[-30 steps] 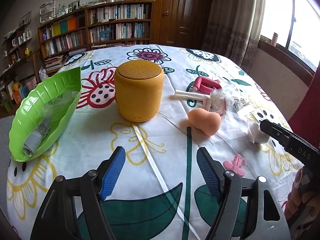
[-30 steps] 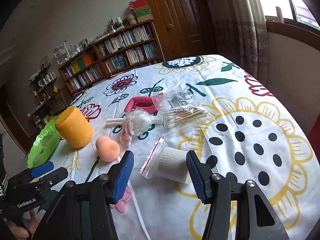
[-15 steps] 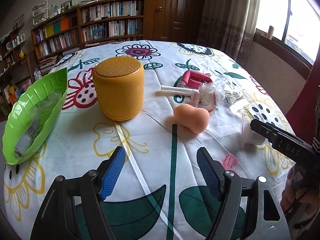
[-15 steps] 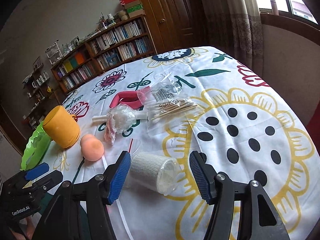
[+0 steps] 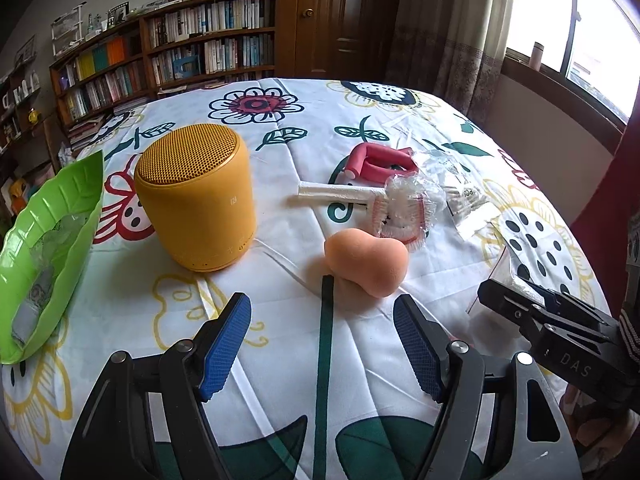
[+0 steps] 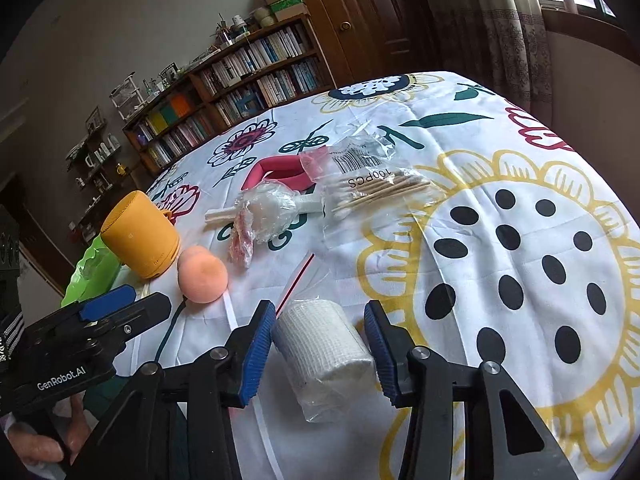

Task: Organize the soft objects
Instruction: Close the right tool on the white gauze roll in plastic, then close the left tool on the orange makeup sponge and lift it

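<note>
My right gripper [image 6: 320, 344] stands with its jaws apart, one blue pad on each side of the bagged white gauze roll [image 6: 326, 346], which lies on the flowered tablecloth [image 6: 520, 208]. The left pad looks to be at the roll's side; whether the right pad touches it I cannot tell. The roll's long axis runs roughly along my fingers, so a straight close should pinch it across its width. My left gripper [image 5: 322, 346] is also spread and empty, the peach sponge [image 5: 366, 262] just ahead of it. The green leaf dish [image 5: 48, 240] lies far left, nearer my left hand
</note>
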